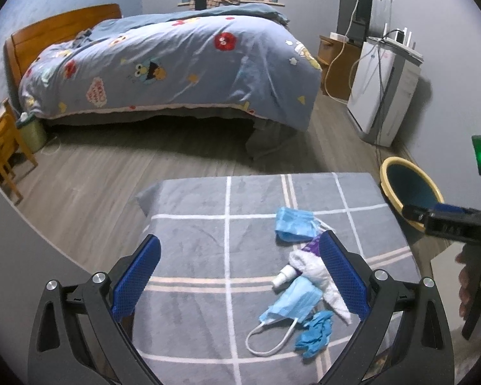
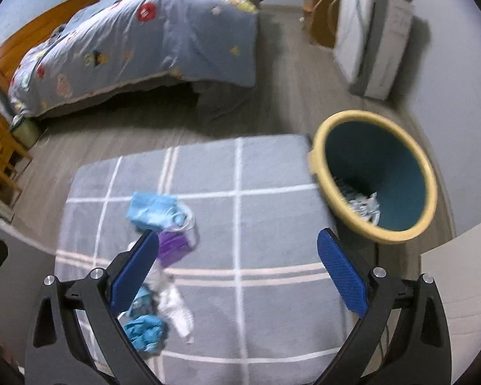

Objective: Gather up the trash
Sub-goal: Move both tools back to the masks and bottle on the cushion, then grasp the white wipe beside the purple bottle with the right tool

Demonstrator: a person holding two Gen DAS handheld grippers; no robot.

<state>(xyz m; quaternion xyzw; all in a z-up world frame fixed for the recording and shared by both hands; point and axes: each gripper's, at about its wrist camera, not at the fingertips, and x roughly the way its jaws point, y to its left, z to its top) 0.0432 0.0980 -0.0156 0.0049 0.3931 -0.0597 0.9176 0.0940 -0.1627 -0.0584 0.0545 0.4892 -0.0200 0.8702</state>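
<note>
I see the trash scattered on the grey checked desk [image 1: 208,199]: a folded blue mask [image 1: 294,223], a second mask [image 1: 293,301] with its loop trailing, a crumpled blue glove [image 1: 316,329], white tissue [image 1: 314,272] and a small bottle [image 1: 283,276]. My left gripper [image 1: 240,276] is spread wide, empty above them. My right gripper [image 2: 237,276] is also spread, near the yellow-rimmed bin [image 2: 373,176] just beside the desk.

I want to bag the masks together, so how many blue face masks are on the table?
2. One face mask lies at the far end of the trash pile; the other face mask lies nearer, beside the small white bottle. More could be hidden under the white tissue.
</note>
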